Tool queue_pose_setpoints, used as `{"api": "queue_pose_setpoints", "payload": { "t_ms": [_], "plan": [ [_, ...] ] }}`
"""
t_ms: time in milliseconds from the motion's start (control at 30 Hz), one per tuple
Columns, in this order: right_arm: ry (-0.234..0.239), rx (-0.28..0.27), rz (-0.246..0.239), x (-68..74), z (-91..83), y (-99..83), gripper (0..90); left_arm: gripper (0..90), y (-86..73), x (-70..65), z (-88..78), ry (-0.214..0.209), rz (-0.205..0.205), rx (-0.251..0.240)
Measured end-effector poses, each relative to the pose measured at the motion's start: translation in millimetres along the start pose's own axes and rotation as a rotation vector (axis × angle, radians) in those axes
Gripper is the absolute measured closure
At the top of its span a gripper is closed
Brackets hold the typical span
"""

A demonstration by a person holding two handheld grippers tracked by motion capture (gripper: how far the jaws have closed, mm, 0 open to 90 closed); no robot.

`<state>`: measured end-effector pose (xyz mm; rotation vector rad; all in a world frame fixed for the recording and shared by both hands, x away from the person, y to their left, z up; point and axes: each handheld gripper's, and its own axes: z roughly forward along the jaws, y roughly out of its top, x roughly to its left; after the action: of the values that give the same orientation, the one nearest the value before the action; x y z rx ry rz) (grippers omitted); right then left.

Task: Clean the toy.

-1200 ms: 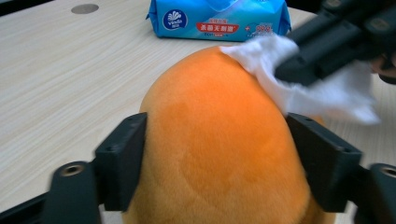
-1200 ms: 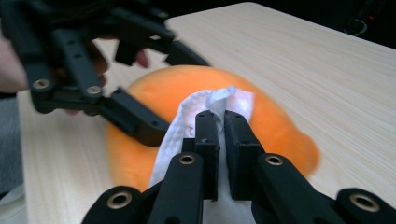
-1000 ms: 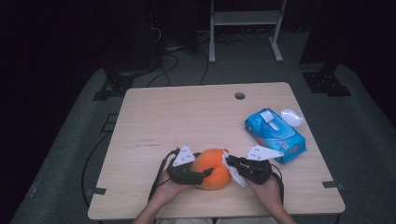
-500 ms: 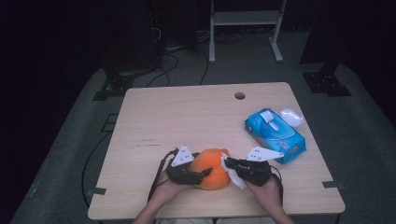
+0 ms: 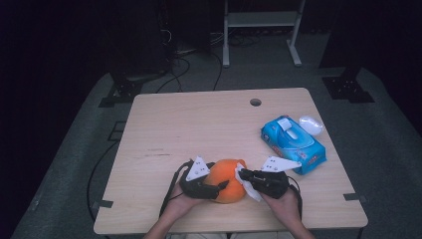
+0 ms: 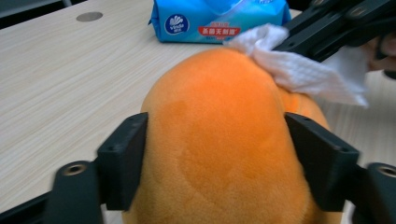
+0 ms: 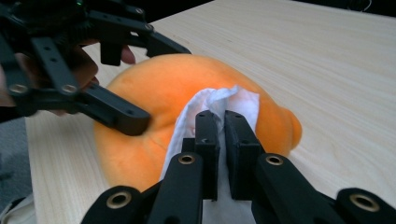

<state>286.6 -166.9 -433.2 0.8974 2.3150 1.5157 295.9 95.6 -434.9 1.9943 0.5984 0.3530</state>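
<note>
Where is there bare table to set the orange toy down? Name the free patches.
Free: the table's left half and the far strip by the round hole. Crowded: the near edge, where both grippers work the orange toy with a white wipe, and the right side by the blue wipes pack.

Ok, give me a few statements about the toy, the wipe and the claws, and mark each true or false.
1. The right claw is shut on a white wipe. True.
2. The wipe lies against the orange toy. True.
3. The left claw holds the blue pack. False: its jaws sit either side of the toy and have just been opening.
4. The pack rests on the toy. False: it lies apart on the table.
</note>
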Motion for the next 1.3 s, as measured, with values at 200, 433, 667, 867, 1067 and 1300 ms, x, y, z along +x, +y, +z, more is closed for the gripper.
{"api": "queue_pose_setpoints", "payload": {
  "t_ms": [200, 433, 667, 867, 1067, 1300],
  "plan": [
    [-0.029, 0.014, 0.003, -4.2, 0.0, -1.8, 83.7, 9.6, -0.1, 7.4, -2.0, 0.004, -0.061, -0.001],
    [-0.020, -0.016, -0.062, 12.0, -1.0, 6.8, 83.6, 31.7, 5.7, -4.6, -1.2, -0.005, 0.037, -0.007],
    [-0.040, -0.005, -0.126, 14.5, -1.8, 10.6, 83.8, 23.5, 7.2, -6.6, -1.6, 0.007, 0.061, -0.014],
    [-0.083, 0.007, -0.024, -11.8, -3.7, -0.2, 83.8, 7.1, 1.0, 13.1, -1.4, -0.019, -0.114, 0.012],
    [-0.077, -0.007, -0.020, -8.2, -4.2, 2.0, 83.6, 28.3, 0.5, 10.9, -0.8, -0.044, -0.097, 0.015],
    [-0.008, -0.060, -0.130, 19.9, -7.8, 20.4, 83.6, 35.6, 7.0, -8.8, -2.2, -0.012, 0.045, 0.015]
  ]
}}
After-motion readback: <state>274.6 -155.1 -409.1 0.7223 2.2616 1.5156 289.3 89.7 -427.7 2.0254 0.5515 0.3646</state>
